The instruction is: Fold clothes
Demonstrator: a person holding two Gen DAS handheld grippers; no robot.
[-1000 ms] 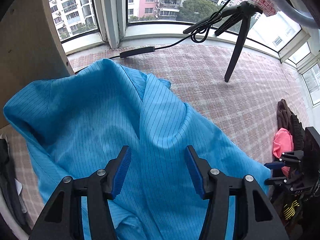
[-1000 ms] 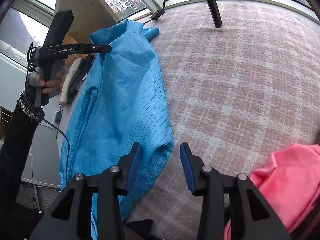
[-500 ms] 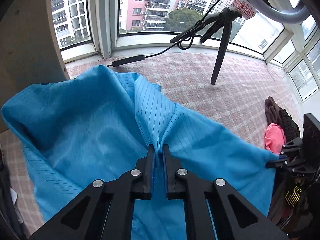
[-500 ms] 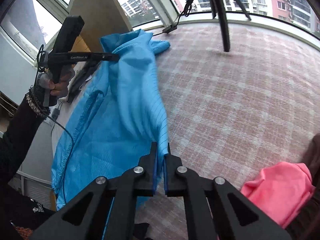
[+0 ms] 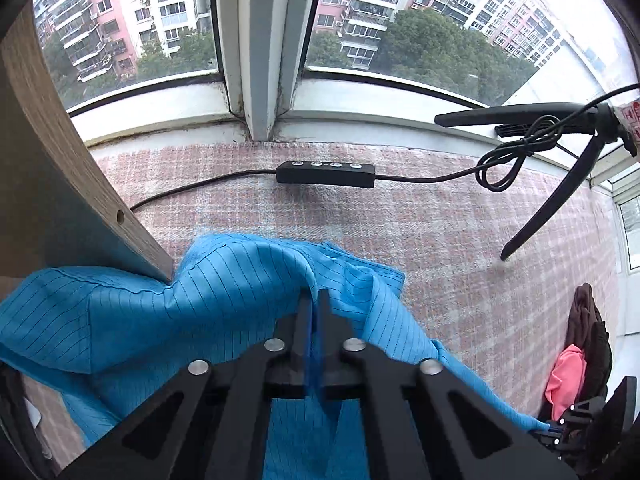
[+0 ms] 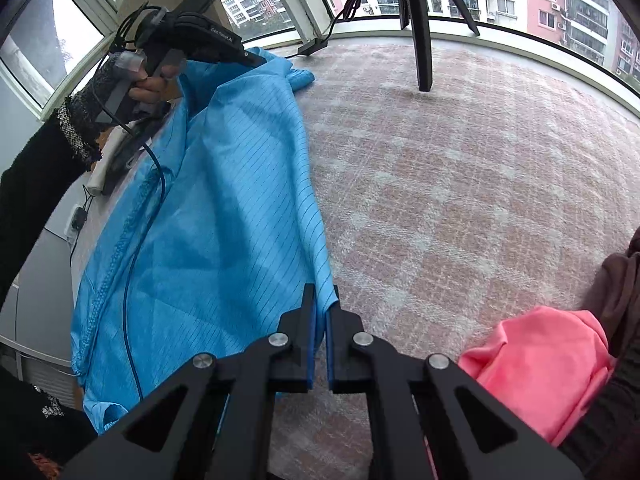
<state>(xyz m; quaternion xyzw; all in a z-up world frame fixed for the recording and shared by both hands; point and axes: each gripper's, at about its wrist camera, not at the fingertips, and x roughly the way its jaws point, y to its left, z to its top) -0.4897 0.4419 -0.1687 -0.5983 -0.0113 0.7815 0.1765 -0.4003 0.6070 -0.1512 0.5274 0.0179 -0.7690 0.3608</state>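
Note:
A blue pinstriped garment [image 6: 224,216] stretches along the left side of a pink checked surface [image 6: 460,184]. My right gripper [image 6: 322,300] is shut on its near edge. In the right wrist view the left gripper [image 6: 256,59], held by a hand in a dark sleeve, pinches the garment's far end and lifts it. Seen from the left wrist, the left gripper [image 5: 314,300] is shut on a raised ridge of the blue garment [image 5: 140,320], which drapes away to both sides.
A pink garment [image 6: 536,364] and a brown one [image 6: 616,280] lie at the near right. A black tripod [image 5: 560,184] stands on the checked surface, its cable and inline control box [image 5: 326,174] near the window sill. A wooden panel [image 5: 52,184] rises at the left.
Both grippers went from open to shut on the blue garment. The left one then carried its fold toward the window end, lifting the cloth; the right one has barely moved.

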